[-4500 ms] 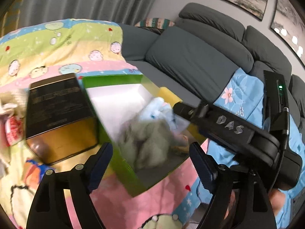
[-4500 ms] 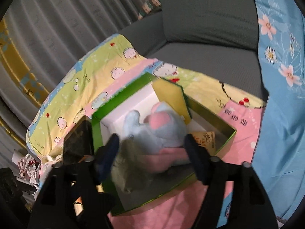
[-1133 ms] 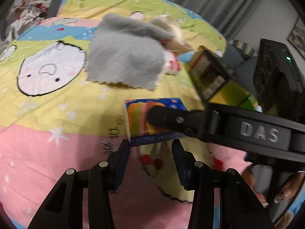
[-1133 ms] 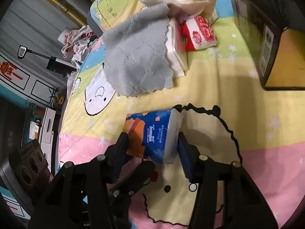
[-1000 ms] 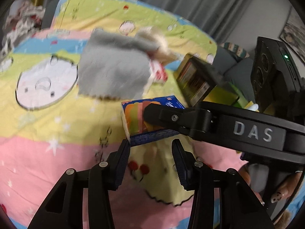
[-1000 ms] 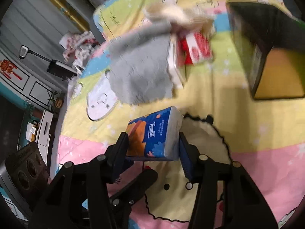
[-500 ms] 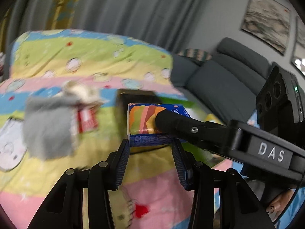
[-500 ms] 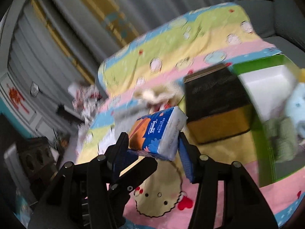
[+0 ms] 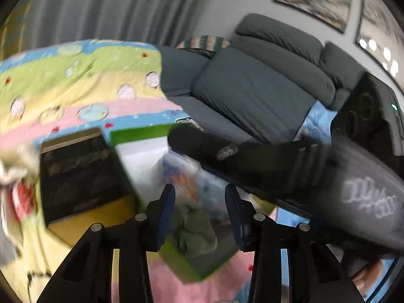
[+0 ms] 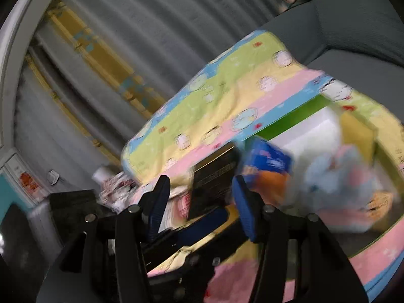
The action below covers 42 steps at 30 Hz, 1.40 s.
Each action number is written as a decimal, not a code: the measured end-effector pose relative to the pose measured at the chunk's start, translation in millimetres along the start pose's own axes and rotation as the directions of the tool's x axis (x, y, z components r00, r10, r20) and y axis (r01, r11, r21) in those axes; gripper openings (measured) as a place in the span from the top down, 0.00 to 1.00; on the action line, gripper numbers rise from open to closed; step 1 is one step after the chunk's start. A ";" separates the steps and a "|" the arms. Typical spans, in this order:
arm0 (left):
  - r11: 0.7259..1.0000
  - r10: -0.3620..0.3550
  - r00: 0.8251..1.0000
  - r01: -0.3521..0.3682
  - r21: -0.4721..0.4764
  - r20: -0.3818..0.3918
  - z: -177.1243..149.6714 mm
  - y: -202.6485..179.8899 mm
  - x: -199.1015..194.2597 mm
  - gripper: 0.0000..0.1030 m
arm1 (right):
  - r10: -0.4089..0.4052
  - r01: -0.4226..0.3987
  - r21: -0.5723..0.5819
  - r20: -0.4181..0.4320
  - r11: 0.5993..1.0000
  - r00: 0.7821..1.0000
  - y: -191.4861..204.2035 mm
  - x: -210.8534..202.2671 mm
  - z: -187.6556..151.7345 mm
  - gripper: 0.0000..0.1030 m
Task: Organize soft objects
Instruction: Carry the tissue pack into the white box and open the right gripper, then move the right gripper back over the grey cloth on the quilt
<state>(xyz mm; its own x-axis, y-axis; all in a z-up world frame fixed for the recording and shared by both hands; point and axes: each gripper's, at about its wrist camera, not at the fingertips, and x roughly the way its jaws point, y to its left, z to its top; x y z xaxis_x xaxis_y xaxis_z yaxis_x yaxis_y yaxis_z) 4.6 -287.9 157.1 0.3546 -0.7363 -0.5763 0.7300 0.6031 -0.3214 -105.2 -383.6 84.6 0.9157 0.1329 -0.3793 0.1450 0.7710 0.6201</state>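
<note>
Tissue pack [image 10: 267, 166] sits blurred at the green box [image 10: 293, 118] edge beside the plush toy [image 10: 335, 174], outside the right gripper [image 10: 199, 202], whose jaws are spread and empty. Left gripper [image 9: 199, 207] also spread, over the box. Judging by that, drop is done; pull back straight up, don't clip the box wall
</note>
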 end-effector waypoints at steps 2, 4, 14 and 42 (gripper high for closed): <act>0.999 0.032 0.999 -0.031 0.030 -0.040 2.4 -5.3 21.5 0.60 | -0.040 0.041 0.079 -0.011 0.996 0.999 -20.7 7.1 2.4 0.50; 0.999 0.038 0.996 -0.035 0.035 -0.086 1.5 -7.2 37.3 0.60 | -0.037 0.044 0.147 -0.052 0.988 0.998 -40.9 14.3 2.2 0.50; 1.000 0.001 0.997 -0.003 -0.019 -0.076 -4.2 3.6 32.2 0.60 | -0.151 0.152 0.137 -0.018 0.979 0.988 -46.6 3.8 0.4 0.50; 0.724 0.566 0.822 -0.532 -0.439 -0.062 -141.7 191.1 -206.1 0.15 | -0.110 0.090 -0.241 -0.073 0.966 0.991 98.8 43.5 -75.4 0.08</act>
<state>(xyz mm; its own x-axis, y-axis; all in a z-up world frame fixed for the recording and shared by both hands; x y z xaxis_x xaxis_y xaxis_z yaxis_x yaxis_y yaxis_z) -11.8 22.6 108.0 0.6682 -0.2451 -0.7024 0.0835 0.9629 -0.2565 -79.3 -254.7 77.5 0.8642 0.0921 -0.4947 0.1320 0.9072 0.3994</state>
